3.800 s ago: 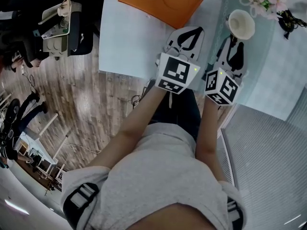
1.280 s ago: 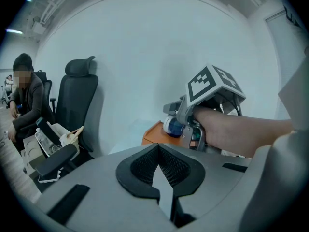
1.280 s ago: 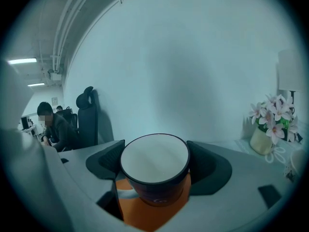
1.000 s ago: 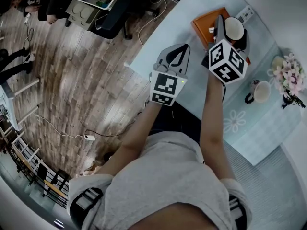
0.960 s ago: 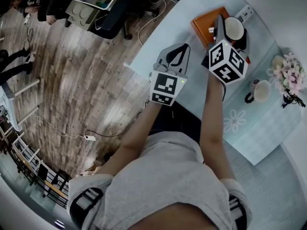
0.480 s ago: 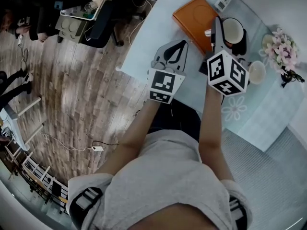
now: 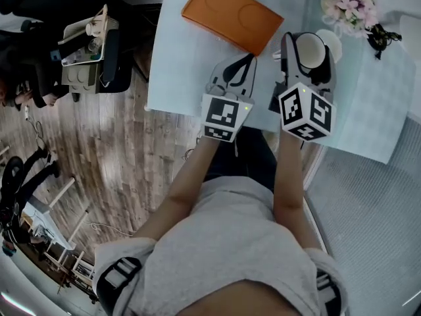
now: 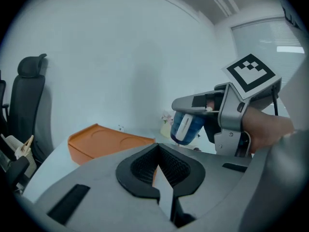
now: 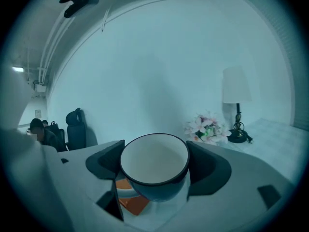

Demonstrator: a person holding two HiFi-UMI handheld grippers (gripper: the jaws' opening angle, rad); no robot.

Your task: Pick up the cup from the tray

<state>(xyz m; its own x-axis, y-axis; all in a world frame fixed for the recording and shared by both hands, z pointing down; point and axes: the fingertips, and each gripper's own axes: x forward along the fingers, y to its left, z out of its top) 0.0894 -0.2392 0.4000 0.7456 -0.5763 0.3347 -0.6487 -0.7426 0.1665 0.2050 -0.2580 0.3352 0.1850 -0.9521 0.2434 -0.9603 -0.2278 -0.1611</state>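
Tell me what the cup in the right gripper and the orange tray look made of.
The cup: likely glazed ceramic or enamel. It has a glossy blue outside, a smooth white inside and a thin dark rim.
The tray: probably moulded plastic with a matte orange finish. Two shallow round recesses sit in an even, grainless surface.

Both my arms reach forward, side by side. My left gripper [image 7: 245, 63] has its jaws pressed together, empty; my right gripper [image 7: 308, 39] clamps a cup [image 9: 154, 168].
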